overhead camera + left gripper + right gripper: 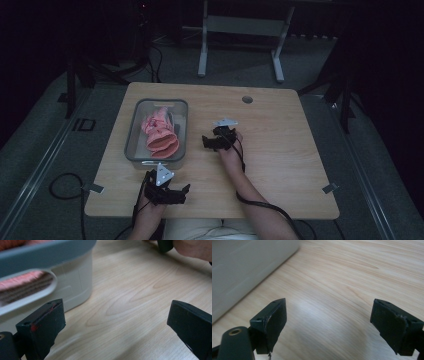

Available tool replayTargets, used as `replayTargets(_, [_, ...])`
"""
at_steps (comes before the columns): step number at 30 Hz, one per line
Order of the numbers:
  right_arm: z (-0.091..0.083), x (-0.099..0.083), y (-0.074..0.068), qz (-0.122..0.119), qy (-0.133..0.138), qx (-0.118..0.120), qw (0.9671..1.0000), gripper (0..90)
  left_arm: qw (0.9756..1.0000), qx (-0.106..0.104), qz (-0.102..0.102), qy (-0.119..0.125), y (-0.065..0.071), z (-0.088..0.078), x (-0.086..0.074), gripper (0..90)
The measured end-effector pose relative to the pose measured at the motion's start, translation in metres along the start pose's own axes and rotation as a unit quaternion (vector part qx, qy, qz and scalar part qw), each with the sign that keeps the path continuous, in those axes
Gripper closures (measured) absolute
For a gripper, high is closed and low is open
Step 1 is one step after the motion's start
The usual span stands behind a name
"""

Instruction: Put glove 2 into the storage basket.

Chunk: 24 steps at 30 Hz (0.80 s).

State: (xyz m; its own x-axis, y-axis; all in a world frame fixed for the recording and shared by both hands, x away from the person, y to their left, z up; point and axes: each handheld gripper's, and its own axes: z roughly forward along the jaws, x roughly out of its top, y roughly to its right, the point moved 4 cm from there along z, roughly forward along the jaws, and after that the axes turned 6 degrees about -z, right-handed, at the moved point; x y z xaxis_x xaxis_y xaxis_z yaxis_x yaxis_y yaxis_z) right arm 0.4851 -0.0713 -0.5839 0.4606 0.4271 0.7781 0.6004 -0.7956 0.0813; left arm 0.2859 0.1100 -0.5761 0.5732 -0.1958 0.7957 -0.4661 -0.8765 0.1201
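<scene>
Scene: a wooden table (280,165) with a grey bin (131,145) on its left half; a pink cloth (161,134) lies bundled inside the bin.
Cloth position: fully within the bin walls, lower end bulging near the bin's near rim, upper end reaching toward the far rim.
Cloth long axis: runs roughly away from the person, along the bin's longer side, tilted a little to the left at the far end.
Left gripper (170,192): sits near the table's front edge, just in front of the bin's near rim; its 2 jaws stand spread wide with nothing between them.
Left gripper view: the bin's handle slot (27,288) shows pink fabric through it, up and to the left of the jaws, so the cloth lies ahead-left and above jaw level.
Right gripper (210,142): rests to the right of the bin, jaws pointing toward its side wall; jaws released, bare wood between them.
Right gripper view: the bin wall (244,267) fills the upper left, close but not touching.
Nearer hand: probably the left gripper, closest to the cloth's bulging near end.
Key relation: either gripper must likely rise over the rim before reaching down to the cloth.
</scene>
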Motion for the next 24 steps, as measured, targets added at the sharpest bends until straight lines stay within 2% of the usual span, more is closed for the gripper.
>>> replayTargets(5, [-0.0015,-0.0038,0.0078,0.029,0.015,-0.024,0.9992,13.6,0.9999,-0.006,-0.002,-0.011,0.0004,0.0037,-0.0029,1.0])
replayTargets(8, [-0.0019,-0.004,0.0098,0.037,0.019,-0.03,0.9987,13.6,0.9999,-0.003,0.004,-0.015,0.0017,0.0045,-0.0036,1.1])
replayTargets(13, [-0.0022,-0.0042,0.0105,0.041,0.019,-0.037,0.9983,13.6,0.9998,0.0,0.012,-0.017,0.0034,0.0052,-0.0042,1.0])
replayTargets(19, [-0.0018,-0.0042,0.0102,0.039,0.016,-0.041,0.9983,13.6,0.9998,0.002,0.009,-0.016,0.0029,0.0048,-0.0045,1.0])
replayTargets(24, [-0.002,-0.0042,0.0107,0.027,0.016,-0.051,0.9982,13.6,0.9997,0.006,0.018,-0.017,0.0031,0.0053,-0.0046,1.0])
